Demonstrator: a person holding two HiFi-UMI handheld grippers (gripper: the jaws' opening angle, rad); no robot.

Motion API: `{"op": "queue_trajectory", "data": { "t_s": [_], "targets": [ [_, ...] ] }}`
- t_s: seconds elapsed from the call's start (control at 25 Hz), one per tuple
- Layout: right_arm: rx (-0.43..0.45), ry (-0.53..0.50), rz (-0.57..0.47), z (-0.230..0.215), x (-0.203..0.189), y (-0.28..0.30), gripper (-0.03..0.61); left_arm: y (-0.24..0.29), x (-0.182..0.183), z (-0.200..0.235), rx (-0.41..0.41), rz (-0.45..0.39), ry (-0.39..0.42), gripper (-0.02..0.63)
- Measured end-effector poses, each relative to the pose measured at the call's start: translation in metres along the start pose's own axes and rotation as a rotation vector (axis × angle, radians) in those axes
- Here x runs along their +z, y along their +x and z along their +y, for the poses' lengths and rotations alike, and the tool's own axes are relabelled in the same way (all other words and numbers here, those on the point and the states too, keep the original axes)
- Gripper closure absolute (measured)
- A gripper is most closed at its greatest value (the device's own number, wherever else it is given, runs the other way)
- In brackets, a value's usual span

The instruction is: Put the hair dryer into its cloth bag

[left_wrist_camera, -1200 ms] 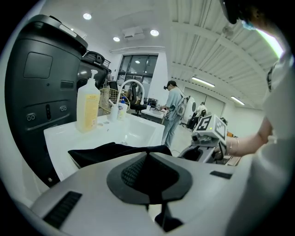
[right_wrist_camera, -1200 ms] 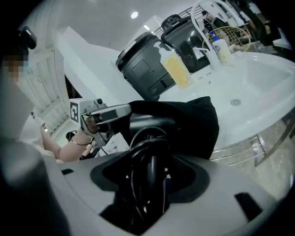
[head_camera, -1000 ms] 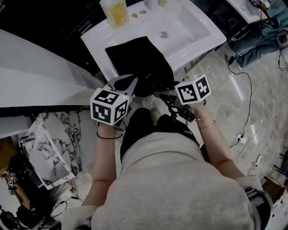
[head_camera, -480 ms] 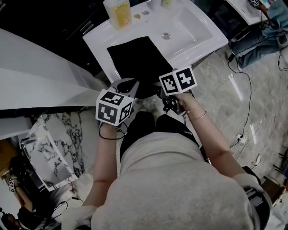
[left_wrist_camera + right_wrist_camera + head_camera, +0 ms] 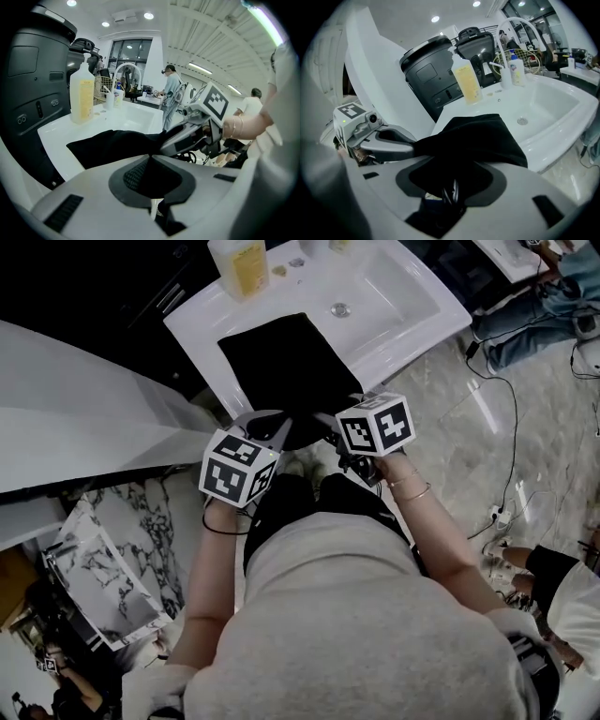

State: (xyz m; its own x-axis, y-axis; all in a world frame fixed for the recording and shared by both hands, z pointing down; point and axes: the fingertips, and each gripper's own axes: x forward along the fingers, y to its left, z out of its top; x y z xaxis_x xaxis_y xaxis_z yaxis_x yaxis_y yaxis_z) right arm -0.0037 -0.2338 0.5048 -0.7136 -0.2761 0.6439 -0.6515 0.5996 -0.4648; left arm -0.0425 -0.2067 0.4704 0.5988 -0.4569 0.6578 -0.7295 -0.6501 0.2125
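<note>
Black fabric is what both my tools have hold of: the cloth bag lies flat on the white tabletop, left of the basin and on my side of the soap bottle that stands at the far edge. Its long axis runs straight away from me, from the near edge toward the far edge. Its near end spills over the near edge, and that is the end I am working.

My left tool is pressed together on a pinch of that near end. The cloth rises out of the closed tips and runs off toward the tabletop. My right tool sits just beside it, on the right of the same end. Its jaws have just been closing, with bunched black cloth between them, and the pads look to be gripping it. Something thin and shiny lies in with the cloth there, perhaps a drawstring or cord; I cannot tell which.

So the bag lies directly ahead of both tools, neither hand nearer than the other, each on its own side of the near end. I judge the coming move turns on drawing these two pinches apart across the bag's width to open it.

The cloth is matte, limp and thin, and lies flat with no bulge. I cannot pick out the hair dryer in any view, so by my reckoning it is not yet in the bag.
</note>
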Motion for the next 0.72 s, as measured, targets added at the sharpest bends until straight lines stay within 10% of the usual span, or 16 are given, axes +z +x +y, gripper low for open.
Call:
{"op": "queue_trajectory", "data": {
  "t_s": [0.72],
  "targets": [
    [0.070, 0.068, 0.020, -0.005, -0.074, -0.048, 0.330, 0.005, -0.014, -0.006, -0.069, 0.024, -0.016, 0.598]
  ]
}}
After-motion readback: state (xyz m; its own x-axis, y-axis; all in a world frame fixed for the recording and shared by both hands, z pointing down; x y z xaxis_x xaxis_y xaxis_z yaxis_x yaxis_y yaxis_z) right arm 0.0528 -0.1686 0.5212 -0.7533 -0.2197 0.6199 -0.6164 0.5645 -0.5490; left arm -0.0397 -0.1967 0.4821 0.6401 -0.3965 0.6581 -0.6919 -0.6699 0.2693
